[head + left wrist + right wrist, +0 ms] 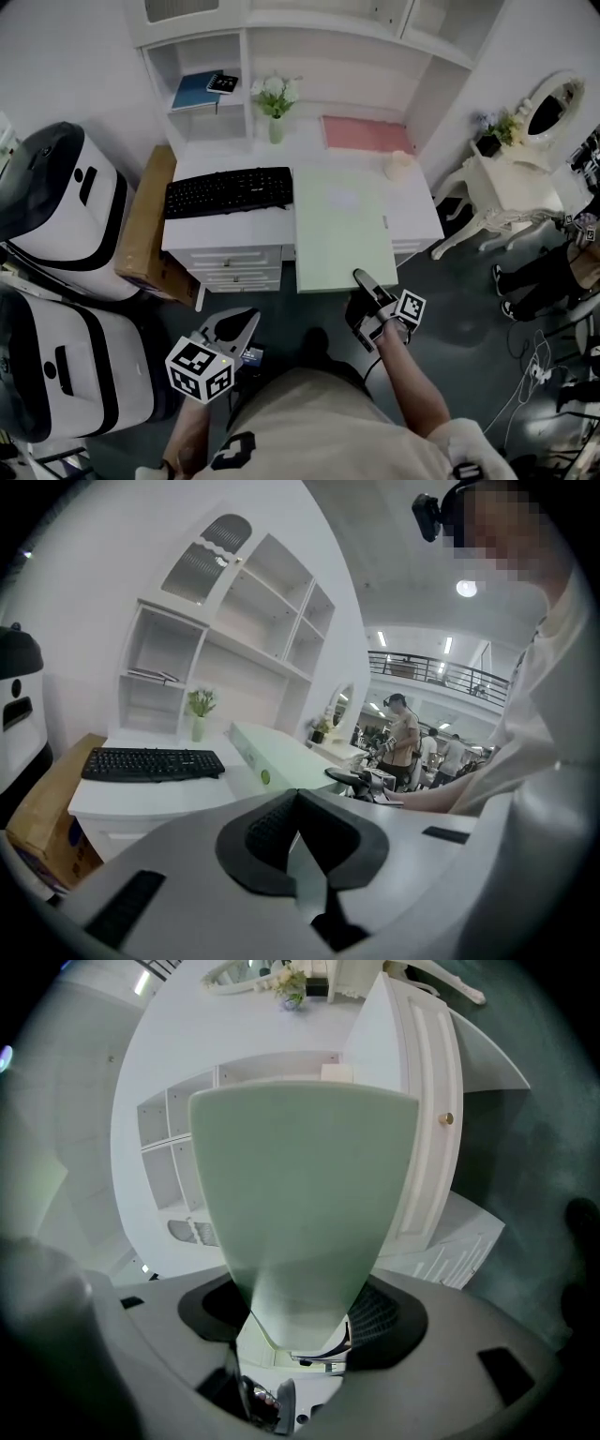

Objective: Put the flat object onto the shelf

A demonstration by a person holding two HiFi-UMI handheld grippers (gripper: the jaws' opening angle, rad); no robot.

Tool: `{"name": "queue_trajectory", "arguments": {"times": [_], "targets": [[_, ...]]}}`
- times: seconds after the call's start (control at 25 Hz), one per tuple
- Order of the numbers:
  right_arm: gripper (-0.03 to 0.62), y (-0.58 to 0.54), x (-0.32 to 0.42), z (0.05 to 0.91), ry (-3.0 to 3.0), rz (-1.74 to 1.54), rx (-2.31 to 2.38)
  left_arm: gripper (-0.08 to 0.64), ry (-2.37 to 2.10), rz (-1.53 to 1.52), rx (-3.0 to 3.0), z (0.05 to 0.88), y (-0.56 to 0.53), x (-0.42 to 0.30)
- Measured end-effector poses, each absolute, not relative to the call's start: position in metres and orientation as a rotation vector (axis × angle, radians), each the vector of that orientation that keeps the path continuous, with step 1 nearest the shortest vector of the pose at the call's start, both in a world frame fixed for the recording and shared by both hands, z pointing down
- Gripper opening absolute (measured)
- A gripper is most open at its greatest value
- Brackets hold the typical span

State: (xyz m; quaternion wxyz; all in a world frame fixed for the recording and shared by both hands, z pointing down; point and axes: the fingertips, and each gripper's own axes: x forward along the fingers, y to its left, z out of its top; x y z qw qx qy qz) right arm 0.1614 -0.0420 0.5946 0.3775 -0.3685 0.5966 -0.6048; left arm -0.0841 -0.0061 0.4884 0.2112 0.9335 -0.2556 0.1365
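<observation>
The flat green box [342, 225] lies lengthwise on the right half of the white counter [234, 230], and its near end juts out past the front edge. That overhang is probably what lets a jaw get above and another below. The right hand-held gripper [366, 284] is clamped on this near end, and in the right gripper view the box [305, 1194] fills the space between the jaws and runs away from the camera. Holding it by one short end keeps the far end free to lead into an opening, though a long flat thing gripped this way is likely to sag or swing when lifted.

The left hand-held gripper [239, 323] hangs low, in front of the counter and well apart from the box. Its jaws are together with nothing between them, so it looks to be kept in reserve.

The shelf [202, 103] rises behind the counter. Its left compartment holds one blue book [194, 91] with one small dark thing on top.

On the counter I count one green box, one black keyboard [229, 191], one vase of flowers [275, 103], one pink flat piece [366, 134] and one small pale object [398, 166]. There are two hand-held grippers.
</observation>
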Motion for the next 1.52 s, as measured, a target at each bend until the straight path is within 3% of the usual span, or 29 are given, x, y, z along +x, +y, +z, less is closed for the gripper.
{"name": "queue_trajectory", "arguments": {"times": [0.64, 1.52], "targets": [[0.295, -0.017, 0.132, 0.58, 1.471, -1.539, -0.961, 0.014, -0.616, 0.329, 2.591, 0.49, 0.008, -0.1], [0.293, -0.02, 0.154, 0.533, 1.521, -1.472, -0.906, 0.014, -0.629, 0.318, 2.575, 0.481, -0.003, -0.071]]}}
